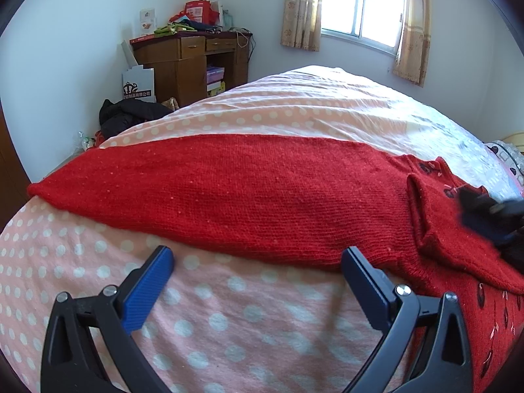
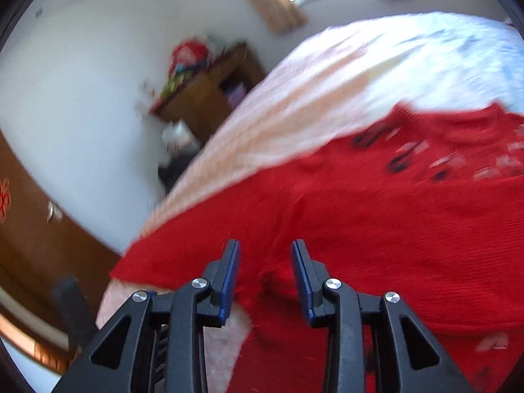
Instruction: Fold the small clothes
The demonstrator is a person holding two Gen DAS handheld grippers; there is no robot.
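The left gripper (image 1: 257, 255) is hanging over the bed (image 1: 229, 321) with its blue pads spread wide and nothing between them; the far tips are sitting just at the near edge of the sweater (image 1: 229, 193), and whether the right-hand pad is touching the knit is hard to tell. The right gripper (image 2: 266, 245) is hovering over the sweater (image 2: 376, 235) with its pads parted a little, released, no cloth pinched between them. That view is smearing with motion blur.

The sweater, a red knit, is lying flat across the bed, one long sleeve stretching out toward the left in the left wrist view, the body with its dark and pale embroidered marks spreading to the right. A fold of red is lying over the body near the right gripper (image 1: 491, 219), which is showing there as a dark blur.

The bed is wearing a pink cover with white dots, then pale stripes farther back. Beyond it a desk (image 1: 193, 62) is standing in the corner, piled with boxes and cloth, and a window (image 1: 360, 3) with curtains is glowing.
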